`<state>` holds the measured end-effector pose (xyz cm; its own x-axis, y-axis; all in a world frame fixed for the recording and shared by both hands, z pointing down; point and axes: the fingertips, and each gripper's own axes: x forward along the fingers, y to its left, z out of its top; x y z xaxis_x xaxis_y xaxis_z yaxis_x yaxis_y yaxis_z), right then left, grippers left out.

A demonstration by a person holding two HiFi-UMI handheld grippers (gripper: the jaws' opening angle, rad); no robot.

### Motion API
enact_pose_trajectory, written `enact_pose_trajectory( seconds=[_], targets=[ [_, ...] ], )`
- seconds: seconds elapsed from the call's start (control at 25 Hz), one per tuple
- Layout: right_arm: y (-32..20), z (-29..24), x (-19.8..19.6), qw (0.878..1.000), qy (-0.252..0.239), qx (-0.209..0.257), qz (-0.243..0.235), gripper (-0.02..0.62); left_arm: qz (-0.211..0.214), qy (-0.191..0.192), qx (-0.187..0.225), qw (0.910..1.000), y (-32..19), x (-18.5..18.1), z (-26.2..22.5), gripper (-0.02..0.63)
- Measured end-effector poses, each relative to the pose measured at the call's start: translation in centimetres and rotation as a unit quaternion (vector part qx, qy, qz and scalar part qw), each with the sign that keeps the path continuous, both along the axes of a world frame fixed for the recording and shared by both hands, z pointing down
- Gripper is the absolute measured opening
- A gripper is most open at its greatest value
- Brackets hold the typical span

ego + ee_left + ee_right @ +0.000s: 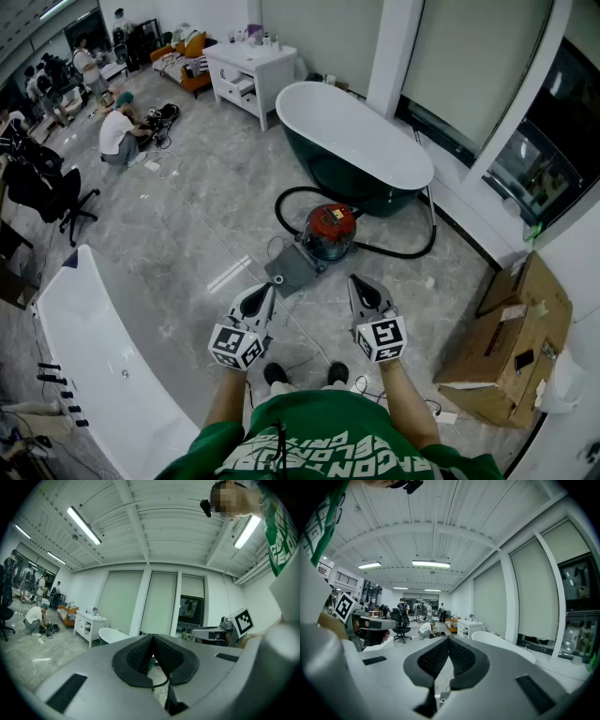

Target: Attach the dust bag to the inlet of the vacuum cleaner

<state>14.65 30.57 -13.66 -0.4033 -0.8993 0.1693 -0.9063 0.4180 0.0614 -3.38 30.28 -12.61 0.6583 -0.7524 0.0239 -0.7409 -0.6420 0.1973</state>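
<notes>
Ahead, red-lidded, dark-bodied vacuum cleaner

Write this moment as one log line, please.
left hand-held gripper: shut, empty | right hand-held gripper: shut, empty | dust bag: on floor beside vacuum cleaner, not attached

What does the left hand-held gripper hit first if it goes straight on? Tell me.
Probably the bathtub: the left hand-held gripper points about level, above the dust bag and vacuum cleaner on the floor. Depth is unclear.
</notes>
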Motion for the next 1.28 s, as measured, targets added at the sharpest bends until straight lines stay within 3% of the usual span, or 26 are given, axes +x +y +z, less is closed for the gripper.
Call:
enact_pose_trajectory(
  seconds=[0.36,0.76,1.04,1.28],
  targets=[
    [-0.1,0.5,-5.7,1.000,0.012,0.001,0.001,0.008,0.006,0.008,-0.008,0.9999,-0.2,-5.2,1.3,0.003],
    [-0.3,2.8,-11.3,0.999,0.026,-0.021,0.011,0.008,0.044,-0.003,-0.021,0.9988,-0.6,-9.9,3.9,0.003],
    [-3.7,5.0,-13.9,0.998,0.030,-0.051,-0.016,0.008,0.020,0.001,-0.062,0.9979,-3.8,-12.3,6.8,0.003],
    [-9.2,6.3,-15.5,0.998,0.021,-0.052,-0.034,0.008,0.005,-0.019,-0.063,0.9978,-8.2,-13.5,7.5,0.003]
  ],
)
